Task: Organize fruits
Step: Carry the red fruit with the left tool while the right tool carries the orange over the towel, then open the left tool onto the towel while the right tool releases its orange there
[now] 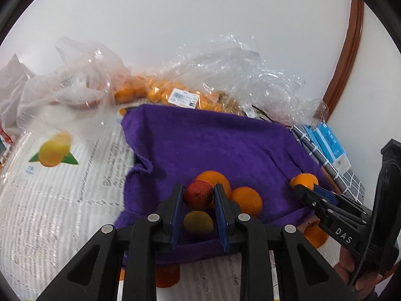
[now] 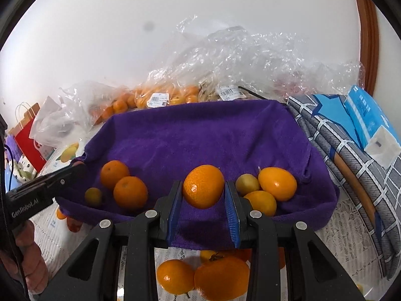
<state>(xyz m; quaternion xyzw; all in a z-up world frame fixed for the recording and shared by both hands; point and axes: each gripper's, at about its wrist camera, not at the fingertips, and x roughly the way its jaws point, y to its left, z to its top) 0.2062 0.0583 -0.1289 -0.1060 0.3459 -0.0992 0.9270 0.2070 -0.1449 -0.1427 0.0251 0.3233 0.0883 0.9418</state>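
Observation:
A basket lined with a purple towel (image 1: 213,145) (image 2: 200,135) holds fruit. My left gripper (image 1: 198,195) is shut on a small red fruit (image 1: 198,195) above the towel's front left, over a yellow-green fruit (image 1: 198,222) and two oranges (image 1: 246,200). My right gripper (image 2: 203,188) is shut on an orange (image 2: 203,186) above the towel's front edge; it also shows in the left wrist view (image 1: 304,183). In the right wrist view, two oranges (image 2: 130,192) and a small greenish fruit (image 2: 93,196) lie left, several yellow-orange fruits (image 2: 277,183) right.
Loose oranges and a persimmon (image 2: 220,278) lie on the patterned tablecloth (image 1: 50,200) before the basket. Plastic bags of oranges (image 2: 160,97) stand behind it by the white wall. A grey checked cloth (image 2: 351,165) and blue packs (image 2: 368,115) lie right. A red paper bag (image 2: 27,140) stands left.

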